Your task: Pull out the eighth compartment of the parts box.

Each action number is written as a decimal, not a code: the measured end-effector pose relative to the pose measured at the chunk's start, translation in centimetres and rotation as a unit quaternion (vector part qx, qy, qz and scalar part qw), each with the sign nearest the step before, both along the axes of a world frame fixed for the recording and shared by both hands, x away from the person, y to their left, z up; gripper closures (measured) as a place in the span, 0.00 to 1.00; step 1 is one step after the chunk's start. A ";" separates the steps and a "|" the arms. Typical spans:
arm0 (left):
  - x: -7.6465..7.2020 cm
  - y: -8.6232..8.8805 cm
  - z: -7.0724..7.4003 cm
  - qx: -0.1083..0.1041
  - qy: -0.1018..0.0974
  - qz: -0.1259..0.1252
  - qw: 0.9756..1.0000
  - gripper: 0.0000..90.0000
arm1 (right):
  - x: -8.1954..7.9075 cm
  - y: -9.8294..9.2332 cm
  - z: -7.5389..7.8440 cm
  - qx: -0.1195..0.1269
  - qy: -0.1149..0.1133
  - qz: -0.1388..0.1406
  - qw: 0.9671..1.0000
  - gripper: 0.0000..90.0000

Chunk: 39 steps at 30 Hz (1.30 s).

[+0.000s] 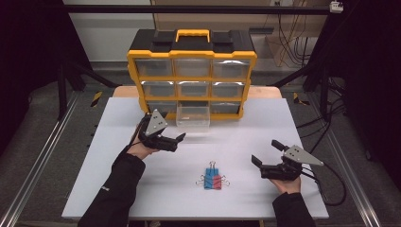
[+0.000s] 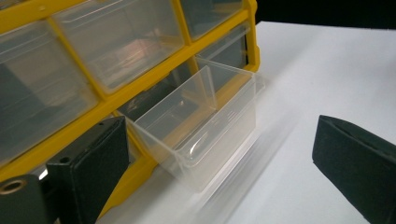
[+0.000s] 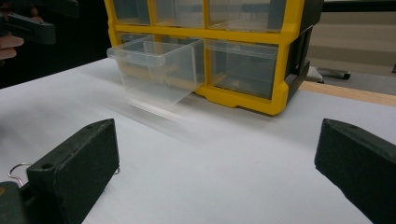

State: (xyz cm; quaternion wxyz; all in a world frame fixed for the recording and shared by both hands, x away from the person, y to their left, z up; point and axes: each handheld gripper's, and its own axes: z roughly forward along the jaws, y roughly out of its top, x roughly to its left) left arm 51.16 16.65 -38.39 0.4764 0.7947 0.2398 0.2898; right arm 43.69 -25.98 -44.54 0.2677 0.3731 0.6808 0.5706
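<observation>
A yellow organiser (image 1: pixel 191 78) with clear drawers stands at the back of the table. Its bottom middle drawer (image 1: pixel 193 117) is pulled out and looks empty. My left gripper (image 1: pixel 170 134) is just left of and in front of that drawer, open, with nothing between its jaws. In the left gripper view the drawer (image 2: pixel 201 135) lies ahead between the spread jaws, untouched. My right gripper (image 1: pixel 266 152) hovers open at the right, beside a blue and a red binder clip (image 1: pixel 213 182). The right gripper view shows the drawer (image 3: pixel 156 70) farther off.
The white tabletop (image 1: pixel 236 132) has bare room between the drawer and the clips. A clip's wire loop (image 3: pixel 16 170) peeks out by my right gripper's left jaw. Black frame posts and cables surround the table; a cable trails from the right gripper.
</observation>
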 end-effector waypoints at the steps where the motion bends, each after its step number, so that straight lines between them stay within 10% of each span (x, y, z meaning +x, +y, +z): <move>1: -0.1 0.3 -0.1 -0.003 0.001 0.003 1.000 0.03 | 0.0 0.0 0.0 0.001 0.001 0.000 1.000 0.00; 30: -6.0 5.6 -3.2 -0.097 0.050 0.049 0.993 0.02 | 0.0 -0.1 0.0 -0.001 0.003 0.000 1.000 0.00; 39: -6.6 3.3 -4.6 -0.063 0.089 0.030 0.994 0.02 | 0.1 0.0 -0.1 -0.004 0.006 0.002 1.000 0.00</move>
